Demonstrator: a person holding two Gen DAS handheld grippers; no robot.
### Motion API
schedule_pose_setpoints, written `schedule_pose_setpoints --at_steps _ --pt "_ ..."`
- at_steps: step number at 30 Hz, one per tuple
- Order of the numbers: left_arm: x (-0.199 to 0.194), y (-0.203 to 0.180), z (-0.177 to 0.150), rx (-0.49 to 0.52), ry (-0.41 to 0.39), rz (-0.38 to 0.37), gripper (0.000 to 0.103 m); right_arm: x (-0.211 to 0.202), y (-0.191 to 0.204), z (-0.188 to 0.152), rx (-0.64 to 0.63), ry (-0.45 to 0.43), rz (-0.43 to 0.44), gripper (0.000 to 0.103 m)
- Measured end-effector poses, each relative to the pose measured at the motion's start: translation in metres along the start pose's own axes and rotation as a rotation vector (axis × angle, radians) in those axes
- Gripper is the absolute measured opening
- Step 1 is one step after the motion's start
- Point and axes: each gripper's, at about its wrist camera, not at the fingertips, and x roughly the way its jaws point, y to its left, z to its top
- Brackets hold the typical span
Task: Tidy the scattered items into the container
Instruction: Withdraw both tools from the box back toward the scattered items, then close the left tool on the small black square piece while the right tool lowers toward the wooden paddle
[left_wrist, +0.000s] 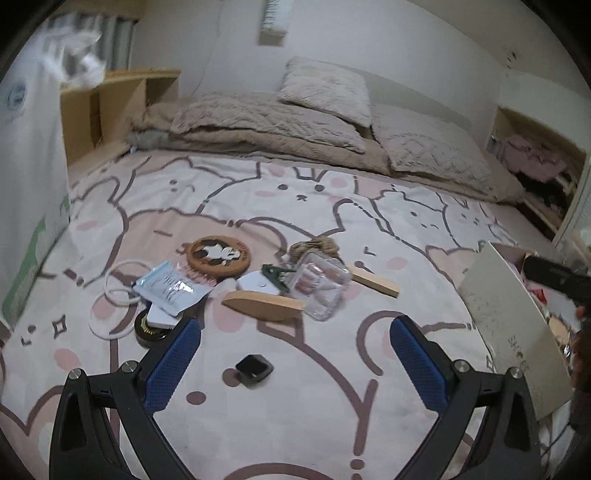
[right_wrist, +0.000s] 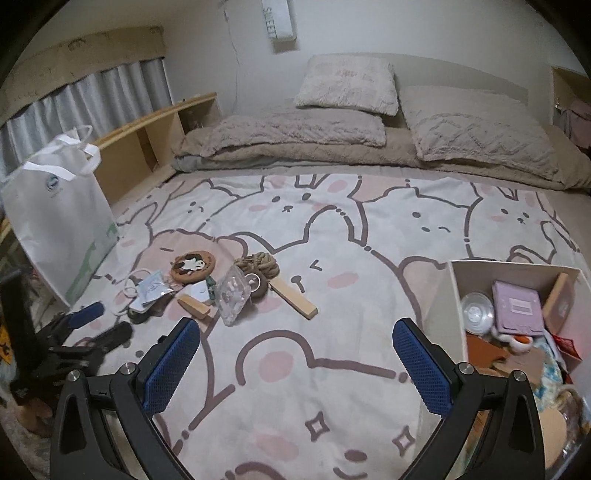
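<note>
Scattered items lie on the rabbit-print blanket: a round brown coaster (left_wrist: 218, 254), a foil packet (left_wrist: 168, 286), white rings (left_wrist: 112, 295), a black tin (left_wrist: 147, 330), a wooden wedge (left_wrist: 264, 304), a clear plastic box (left_wrist: 319, 286), a green clip (left_wrist: 277, 273), a rope knot (left_wrist: 314, 245) and a wooden stick (left_wrist: 373, 280). My left gripper (left_wrist: 295, 354) is open just short of the pile, with a small black square piece (left_wrist: 254, 367) on the blanket between its fingers. The right gripper (right_wrist: 295, 354) is open and empty, left of the cardboard box (right_wrist: 456, 295), which holds several things.
A white shopping bag (right_wrist: 59, 221) stands at the bed's left edge by a wooden shelf (right_wrist: 147, 140). Pillows and a folded duvet (right_wrist: 295, 133) fill the far end. The box's flap (left_wrist: 513, 325) rises at the right. The left gripper (right_wrist: 99, 325) shows near the pile.
</note>
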Motion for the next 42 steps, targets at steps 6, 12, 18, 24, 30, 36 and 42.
schedule_pose_setpoints --at_steps 6,12,18,24,30,36,42 --pt "0.022 0.027 -0.008 -0.044 0.066 0.021 0.103 0.042 0.009 0.004 -0.022 0.011 -0.037 0.103" --pt "0.042 0.039 -0.016 -0.046 0.116 0.029 0.103 0.085 0.022 0.000 -0.127 0.012 -0.138 0.103" --pt "0.058 0.045 -0.024 -0.028 0.168 0.005 0.101 0.124 0.025 -0.005 -0.159 0.051 -0.177 0.103" --pt "0.080 0.051 -0.035 -0.019 0.249 -0.041 0.077 0.147 0.039 -0.008 -0.117 0.088 -0.107 0.103" --pt "0.090 0.055 -0.041 -0.016 0.262 -0.071 0.072 0.158 0.053 -0.003 -0.024 0.112 -0.013 0.103" --pt "0.092 0.049 -0.041 0.009 0.267 -0.095 0.049 0.166 0.078 -0.003 0.014 0.157 0.042 0.103" --pt "0.090 0.058 -0.040 -0.024 0.282 -0.142 0.031 0.163 0.106 -0.004 0.045 0.203 0.109 0.103"
